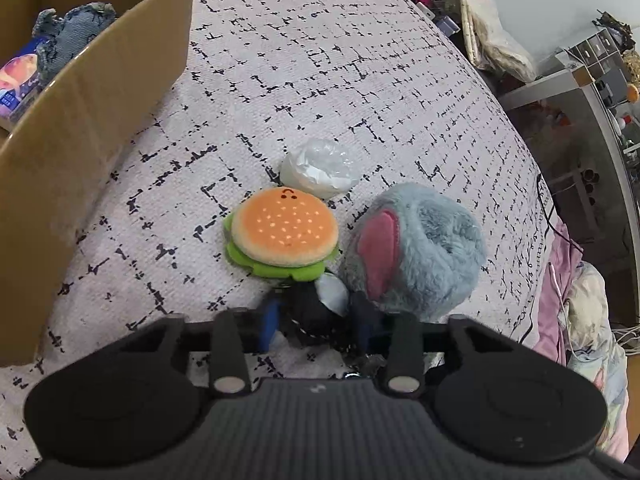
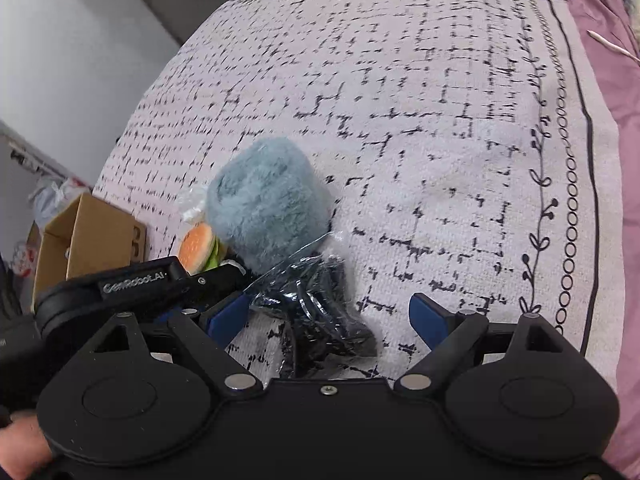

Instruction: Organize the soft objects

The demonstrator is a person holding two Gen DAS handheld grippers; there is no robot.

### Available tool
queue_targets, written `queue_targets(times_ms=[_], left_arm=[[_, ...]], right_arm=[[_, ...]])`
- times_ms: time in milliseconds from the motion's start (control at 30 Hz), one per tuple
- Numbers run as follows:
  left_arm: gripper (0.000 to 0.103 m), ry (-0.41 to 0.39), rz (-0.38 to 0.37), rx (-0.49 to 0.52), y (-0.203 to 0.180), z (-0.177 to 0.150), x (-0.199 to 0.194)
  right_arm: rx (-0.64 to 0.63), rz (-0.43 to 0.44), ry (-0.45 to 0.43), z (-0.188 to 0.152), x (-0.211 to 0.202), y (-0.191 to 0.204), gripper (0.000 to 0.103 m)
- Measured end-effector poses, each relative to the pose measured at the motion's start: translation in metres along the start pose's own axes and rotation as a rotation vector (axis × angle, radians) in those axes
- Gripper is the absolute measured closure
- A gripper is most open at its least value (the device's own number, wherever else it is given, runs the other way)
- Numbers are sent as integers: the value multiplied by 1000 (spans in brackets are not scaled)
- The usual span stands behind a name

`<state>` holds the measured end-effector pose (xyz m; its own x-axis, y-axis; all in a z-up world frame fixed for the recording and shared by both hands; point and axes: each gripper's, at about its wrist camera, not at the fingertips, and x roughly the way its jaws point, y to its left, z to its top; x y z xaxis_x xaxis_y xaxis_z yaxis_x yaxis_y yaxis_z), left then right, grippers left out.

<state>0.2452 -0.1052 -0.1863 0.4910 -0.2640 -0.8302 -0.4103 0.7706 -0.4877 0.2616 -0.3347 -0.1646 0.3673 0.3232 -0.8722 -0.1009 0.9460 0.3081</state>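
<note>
On the patterned blanket lie a burger plush point(image 1: 282, 236), a fluffy blue-grey plush with a pink ear point(image 1: 416, 248) and a white crumpled plastic bag point(image 1: 316, 168). My left gripper point(image 1: 316, 320) is shut on the near end of a black bundle in clear plastic point(image 1: 310, 312), just below the burger. In the right wrist view the same bundle point(image 2: 320, 312) lies between the wide-apart blue fingers of my right gripper point(image 2: 328, 316), which is open. The right-hand finger stands well away from it. The blue-grey plush point(image 2: 268, 204) and burger point(image 2: 198, 248) sit beyond.
An open cardboard box point(image 1: 92, 112) stands at the left on the blanket point(image 1: 360, 80), holding a denim item point(image 1: 68, 36) and a colourful packet. Shelves and clutter lie beyond the far right edge. A pink sheet point(image 2: 624, 160) borders the blanket. The left gripper's black housing point(image 2: 140, 284) crosses the right view.
</note>
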Motion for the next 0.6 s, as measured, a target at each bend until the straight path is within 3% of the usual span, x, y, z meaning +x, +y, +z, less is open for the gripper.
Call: queue_targets(times_ms=[233,300,433,600], left_arm=[[78,-41,-39,21,1,0,-15],[78,-52,-42,34,2,1,-22],[78,-61,-36,53,2,1,-34],[78,-93,-35,124,-4,0,-54]], right_arm=[[-55,-49,7,-2,11,8,17],[-63,-54,11,-2,14,8,24],[-53,-35,43,-2,24,7,64],[-98,-1,3,-7,16,15,72]])
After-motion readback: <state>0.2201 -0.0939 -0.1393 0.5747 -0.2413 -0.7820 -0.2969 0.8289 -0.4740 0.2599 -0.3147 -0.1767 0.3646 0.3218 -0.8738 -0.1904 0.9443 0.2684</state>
